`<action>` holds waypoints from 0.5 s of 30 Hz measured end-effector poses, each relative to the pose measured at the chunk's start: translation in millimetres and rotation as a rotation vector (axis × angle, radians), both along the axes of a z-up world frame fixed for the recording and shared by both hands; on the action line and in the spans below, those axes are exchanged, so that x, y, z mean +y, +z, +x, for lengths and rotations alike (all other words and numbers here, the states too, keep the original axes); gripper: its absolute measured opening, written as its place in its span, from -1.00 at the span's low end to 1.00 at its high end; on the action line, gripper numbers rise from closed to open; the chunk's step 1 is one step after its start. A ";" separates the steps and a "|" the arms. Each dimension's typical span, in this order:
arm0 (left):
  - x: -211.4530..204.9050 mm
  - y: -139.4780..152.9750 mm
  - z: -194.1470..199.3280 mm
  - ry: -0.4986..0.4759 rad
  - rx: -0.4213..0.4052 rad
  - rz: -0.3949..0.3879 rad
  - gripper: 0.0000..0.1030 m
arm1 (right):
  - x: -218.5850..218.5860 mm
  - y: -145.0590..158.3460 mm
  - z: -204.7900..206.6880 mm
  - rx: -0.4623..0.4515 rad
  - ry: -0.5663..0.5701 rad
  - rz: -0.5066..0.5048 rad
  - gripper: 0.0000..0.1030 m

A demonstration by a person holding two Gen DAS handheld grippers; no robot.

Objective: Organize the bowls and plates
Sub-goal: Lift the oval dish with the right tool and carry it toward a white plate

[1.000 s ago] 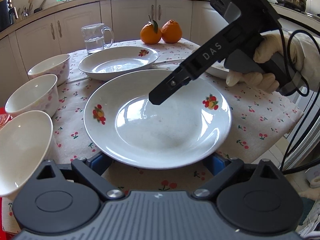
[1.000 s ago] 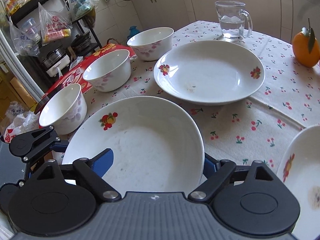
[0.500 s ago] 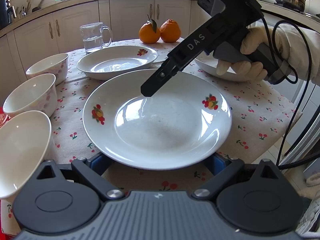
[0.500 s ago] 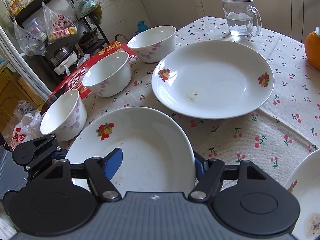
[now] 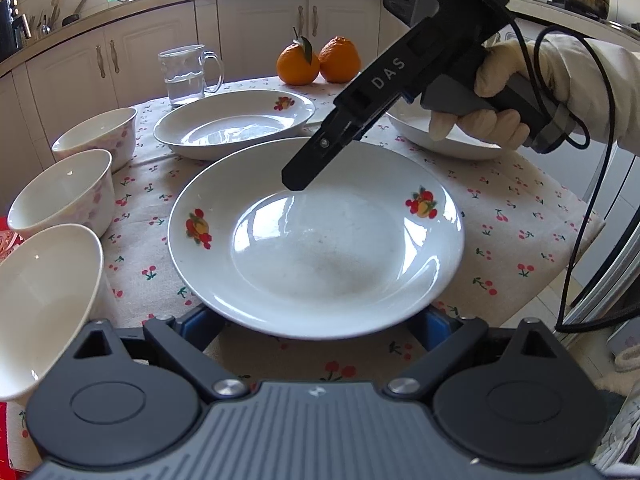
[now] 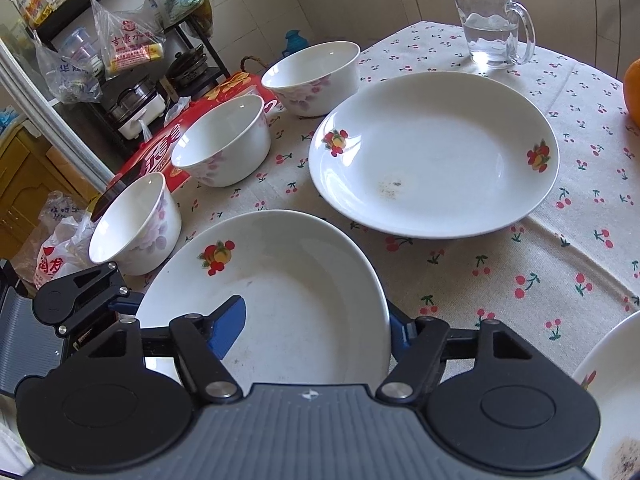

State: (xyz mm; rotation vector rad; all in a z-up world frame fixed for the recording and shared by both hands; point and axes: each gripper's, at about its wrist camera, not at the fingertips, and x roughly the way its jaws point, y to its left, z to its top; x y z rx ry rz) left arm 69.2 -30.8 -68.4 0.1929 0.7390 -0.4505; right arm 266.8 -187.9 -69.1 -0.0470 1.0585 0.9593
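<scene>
From the left wrist view, the left gripper [image 5: 318, 322] stands wide open near the table edge. Its two blue fingers [image 5: 200, 322] sit at either side of the near rim of a large white porcelain plate with fruit prints [image 5: 316, 236], partly hidden under that rim; I cannot tell if they touch it. The plate lies on a cream tablecloth with small red cherries [image 5: 520, 220]. Above the plate hangs the right gripper [image 5: 298, 178], black and marked DAS, held by a hand in a pale glove [image 5: 492, 116], with its tip over the far part of the plate. Behind is a second white fruit-print plate [image 5: 234, 124], and a third white plate [image 5: 440, 136] lies partly hidden behind the gloved hand. Three white bowls with faint pink flowers [image 5: 66, 196] line the left side. A glass mug with water [image 5: 186, 74] and two oranges [image 5: 318, 60] stand at the far end.

From the right wrist view, the right gripper [image 6: 316, 330] is partly closed across the near rim of the large plate [image 6: 280, 280]. One blue finger [image 6: 228, 326] lies inside, on the plate surface, and the other is outside, just beyond the rim; I cannot tell whether they press on it. The second plate [image 6: 436, 152] is beyond, apart from the first. The three bowls [image 6: 222, 138] stand in a row on the left, and the mug [image 6: 494, 24] is at the far corner.
</scene>
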 end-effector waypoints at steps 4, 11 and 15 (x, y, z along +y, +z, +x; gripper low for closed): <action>-0.8 0.1 0.8 0.001 0.005 0.001 0.87 | 3.9 -0.4 0.4 -0.009 0.006 -0.004 0.49; 1.1 1.0 1.7 -0.019 0.011 -0.001 0.87 | 0.9 0.4 -1.7 0.011 -0.016 -0.003 0.51; 2.2 1.7 3.9 -0.042 0.023 0.000 0.86 | -0.1 1.9 -5.9 0.013 -0.025 -0.017 0.51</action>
